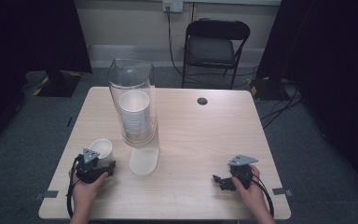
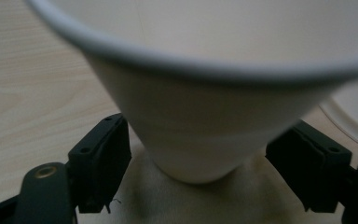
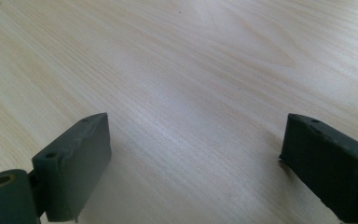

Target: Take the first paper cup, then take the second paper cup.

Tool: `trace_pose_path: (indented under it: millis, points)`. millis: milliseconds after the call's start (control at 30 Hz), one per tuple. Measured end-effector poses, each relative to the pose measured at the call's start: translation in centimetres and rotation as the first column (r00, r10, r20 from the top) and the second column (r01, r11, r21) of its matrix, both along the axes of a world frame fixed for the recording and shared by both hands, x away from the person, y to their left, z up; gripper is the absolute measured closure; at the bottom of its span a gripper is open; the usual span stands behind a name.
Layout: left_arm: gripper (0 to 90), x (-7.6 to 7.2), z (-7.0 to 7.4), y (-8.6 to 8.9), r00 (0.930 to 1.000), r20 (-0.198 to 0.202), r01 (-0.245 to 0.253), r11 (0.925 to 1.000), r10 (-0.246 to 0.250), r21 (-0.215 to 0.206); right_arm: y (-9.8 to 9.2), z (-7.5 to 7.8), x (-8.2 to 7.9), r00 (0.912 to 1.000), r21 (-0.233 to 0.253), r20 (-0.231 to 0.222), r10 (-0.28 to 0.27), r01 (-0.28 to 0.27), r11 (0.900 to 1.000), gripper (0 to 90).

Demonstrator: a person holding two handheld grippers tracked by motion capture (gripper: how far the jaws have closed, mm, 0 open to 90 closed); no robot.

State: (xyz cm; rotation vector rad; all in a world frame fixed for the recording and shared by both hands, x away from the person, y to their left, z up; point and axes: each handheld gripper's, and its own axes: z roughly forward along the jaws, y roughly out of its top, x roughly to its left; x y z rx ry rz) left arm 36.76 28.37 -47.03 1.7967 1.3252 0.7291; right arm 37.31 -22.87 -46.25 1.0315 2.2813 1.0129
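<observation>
Cup (image 2: 205, 116) is flanked, ungripped, by the open left gripper (image 2: 205, 172), lower frame; crushing or tipping is risked. Right gripper (image 3: 193, 158) is open, idle.

Tall cup dispenser (image 1: 133, 105) blocks the table's (image 1: 205, 140) left-centre.

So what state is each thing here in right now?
Paper cup: tilted, between the left tool's jaws; grip unclear.
Right tool: open, holding nothing.
Clear dispenser: upright, cup stack inside.
Chair: unoccupied.
</observation>
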Motion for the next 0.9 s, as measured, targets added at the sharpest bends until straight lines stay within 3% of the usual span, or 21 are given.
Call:
trace_pose_path:
  millis: [133, 300, 367, 467, 500, 567, 633, 700, 767, 833, 900]
  points:
    - [17.9, -1.3, -0.2, 0.1, 0.9986, -0.009, 0.052, 0.9986, -0.052, 0.007, 0.0, 0.0, 0.0, 1.0, 0.0, 0.0, 0.0, 0.0, 1.0, 7.5]
    - [16.2, -3.0, -0.2, -0.5, 0.9908, 0.012, 0.135, 0.9909, -0.135, 0.006, 0.0, 0.0, 0.0, 1.0, 0.0, 0.0, -0.001, 0.001, 1.0, 7.5]
    - [16.5, -3.6, -0.2, -1.1, 0.9834, 0.01, 0.18, 0.9828, -0.181, 0.04, 0.0, 0.0, 0.0, 1.0, 0.0, 0.001, 0.001, -0.001, 1.0, 7.5]
    - [16.2, -4.7, -0.2, -2.0, 0.9735, 0.0, 0.229, 0.9731, -0.229, 0.028, 0.0, 0.0, 0.0, 1.0, 0.001, 0.0, 0.001, -0.001, 1.0, 7.5]
    - [16.0, -5.0, -0.3, -2.3, 0.9741, 0.009, 0.226, 0.9738, -0.226, 0.025, 0.0, 0.0, 0.0, 1.0, 0.001, 0.001, 0.002, -0.002, 1.0, 7.5]
    - [16.1, -5.4, -0.3, -2.9, 0.9674, 0.01, 0.252, 0.9668, -0.253, 0.04, 0.0, 0.0, 0.0, 1.0, 0.0, 0.0, 0.0, 0.0, 1.0, 7.5]
    - [16.1, -5.6, -0.1, -3.7, 0.9568, 0.014, 0.289, 0.9558, -0.29, 0.052, 0.0, 0.0, 0.0, 1.0, 0.0, 0.001, 0.001, -0.001, 1.0, 7.5]
    - [16.1, -5.4, 0.0, -4.7, 0.9461, 0.041, 0.32, 0.9468, -0.321, 0.036, 0.0, 0.0, 0.0, 1.0, 0.0, 0.0, 0.0, 0.0, 1.0, 7.5]
    - [16.1, -5.1, 0.3, -5.5, 0.9264, 0.057, 0.37, 0.9277, -0.372, 0.052, 0.0, 0.0, 0.0, 1.0, 0.0, 0.001, 0.001, -0.001, 1.0, 7.5]
    - [16.1, -4.6, 0.4, -6.4, 0.9012, 0.054, 0.428, 0.9027, -0.43, 0.044, 0.0, 0.0, 0.0, 1.0, 0.001, 0.001, 0.002, -0.002, 1.0, 7.5]
    - [16.2, -4.1, 0.6, -7.1, 0.8836, 0.061, 0.463, 0.8857, -0.464, 0.037, 0.0, 0.0, -0.1, 1.0, 0.001, 0.001, -0.008, 0.008, 1.0, 7.6]
